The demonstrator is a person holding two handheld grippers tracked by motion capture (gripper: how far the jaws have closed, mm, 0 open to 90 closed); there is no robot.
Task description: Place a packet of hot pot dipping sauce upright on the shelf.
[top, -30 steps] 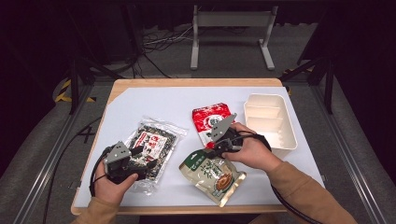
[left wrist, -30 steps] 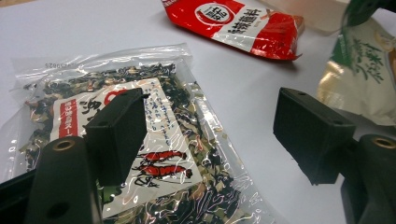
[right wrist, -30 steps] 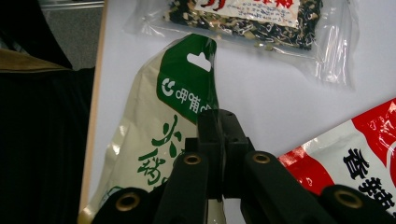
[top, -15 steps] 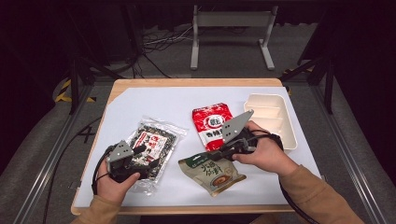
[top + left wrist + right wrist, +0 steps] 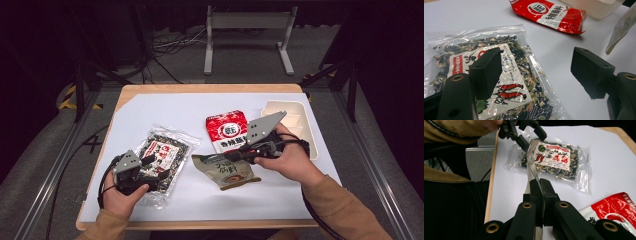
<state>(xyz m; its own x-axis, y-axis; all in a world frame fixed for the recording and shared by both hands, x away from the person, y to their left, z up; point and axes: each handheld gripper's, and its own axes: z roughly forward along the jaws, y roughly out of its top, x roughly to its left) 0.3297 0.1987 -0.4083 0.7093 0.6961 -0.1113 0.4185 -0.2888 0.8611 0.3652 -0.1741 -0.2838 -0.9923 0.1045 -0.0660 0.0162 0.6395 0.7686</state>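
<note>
Right gripper rose, jaws pinching green pouch edge; left gripper spread over seaweed bag.

- Desk: wooden top under a white sheet.
- Red packet: lying flat at centre.
- Seaweed bag: left of the red packet.
- Tray: right of the red packet.

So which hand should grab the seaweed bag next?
Probably the left: the left gripper hangs open right over the seaweed bag, while the right gripper is shut on the green pouch.
</note>
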